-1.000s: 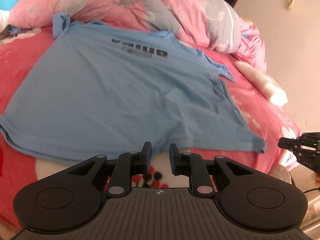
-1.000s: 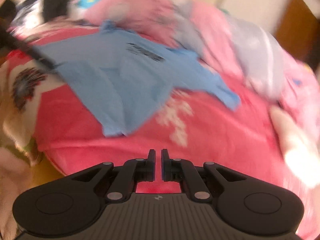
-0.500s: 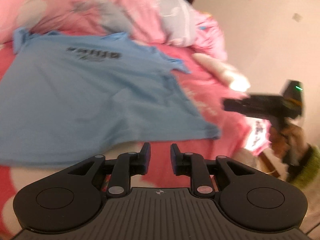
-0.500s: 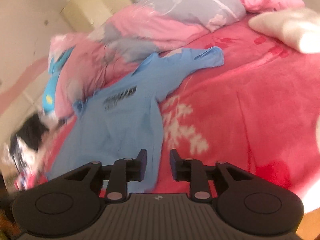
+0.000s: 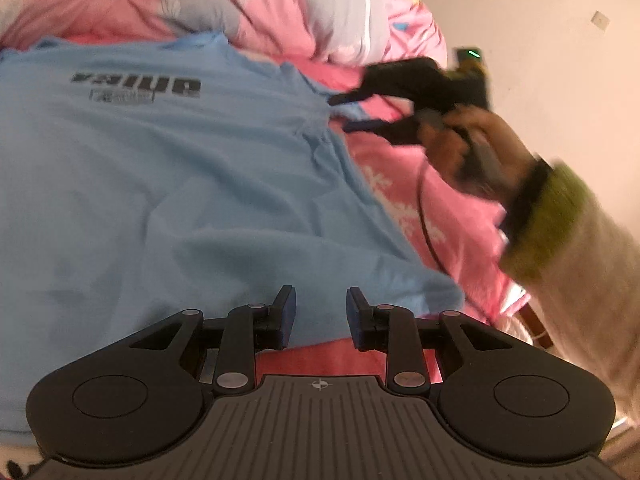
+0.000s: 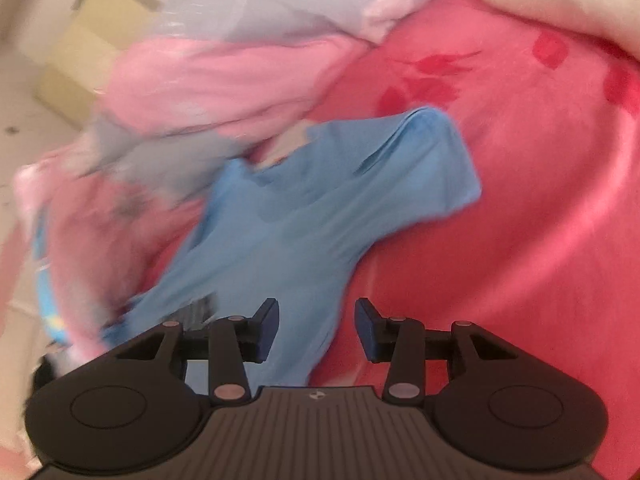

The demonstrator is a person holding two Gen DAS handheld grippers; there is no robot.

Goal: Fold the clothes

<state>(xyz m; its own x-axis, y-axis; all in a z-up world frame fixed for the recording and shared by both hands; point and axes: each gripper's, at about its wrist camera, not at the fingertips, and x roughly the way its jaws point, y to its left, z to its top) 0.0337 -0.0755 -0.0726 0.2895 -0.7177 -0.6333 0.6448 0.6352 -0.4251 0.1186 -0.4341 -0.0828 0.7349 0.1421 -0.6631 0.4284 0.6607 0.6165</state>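
A: While shirt (image 5: pixel 168 184) lies flat, print up, on red blanket (image 6: pixel 540 220), still the reach step; no fold begun.
B: Left gripper (image 5: pixel 320 316)?
A: Parted, empty, poised over the near hem.
B: Right gripper (image 6: pixel 316 328)?
A: Jaws just been opening, nothing between them, aimed at the sleeve (image 6: pixel 432 160). Seen from the left wrist, close beside that sleeve, blurred.
B: Next?
A: Probably pinch sleeve and hem corner together, lift, carry across toward the middle.

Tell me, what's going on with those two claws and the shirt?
Left gripper open over hem. Right gripper jaws just opening, empty, nearing sleeve. Light blue cotton T-shirt flat on pink bedspread, unfolded. Nothing blocking.
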